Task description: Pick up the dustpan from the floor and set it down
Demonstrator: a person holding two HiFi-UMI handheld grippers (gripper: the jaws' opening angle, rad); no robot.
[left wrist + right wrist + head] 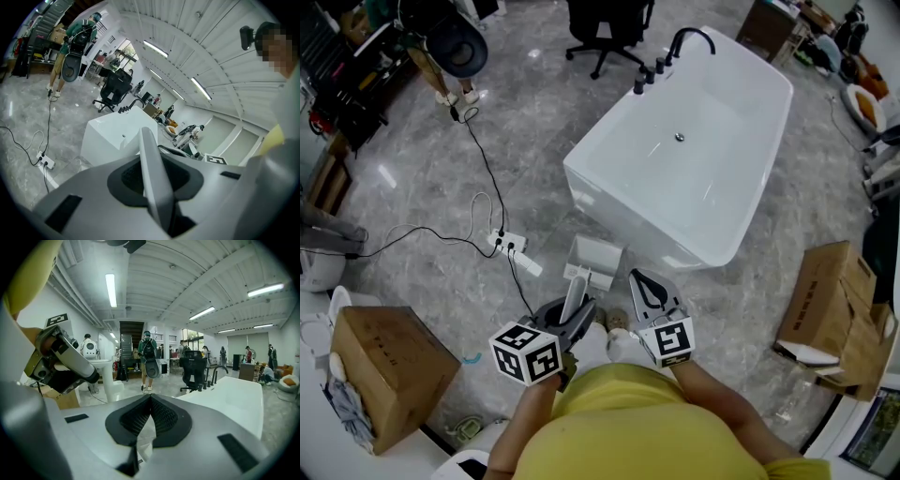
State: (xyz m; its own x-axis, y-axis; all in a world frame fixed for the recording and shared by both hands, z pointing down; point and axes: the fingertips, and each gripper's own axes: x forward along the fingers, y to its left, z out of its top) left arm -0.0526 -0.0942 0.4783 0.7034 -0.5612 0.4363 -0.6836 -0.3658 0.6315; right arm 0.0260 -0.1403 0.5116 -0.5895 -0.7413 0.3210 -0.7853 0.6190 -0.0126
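The one dustpan (pixel 593 255), smooth pale-grey plastic with a boxy scoop, sits just before the glossy white bathtub (pixel 703 178). Its flat handle (pixel 154 183) is pinched between the left gripper's (pixel 572 317) black pads. The right gripper (pixel 652 292) is empty, tips pressed together; two cardboard boxes (pixel 384 370) (pixel 830 300) flank us.

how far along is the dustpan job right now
Done: the left gripper is clamped on the dustpan by its handle. In hand: it hangs from that grip beside the bathtub, seemingly off the floor, though the head view doesn't settle that. Still to do: setting it down. The right gripper is shut and empty.
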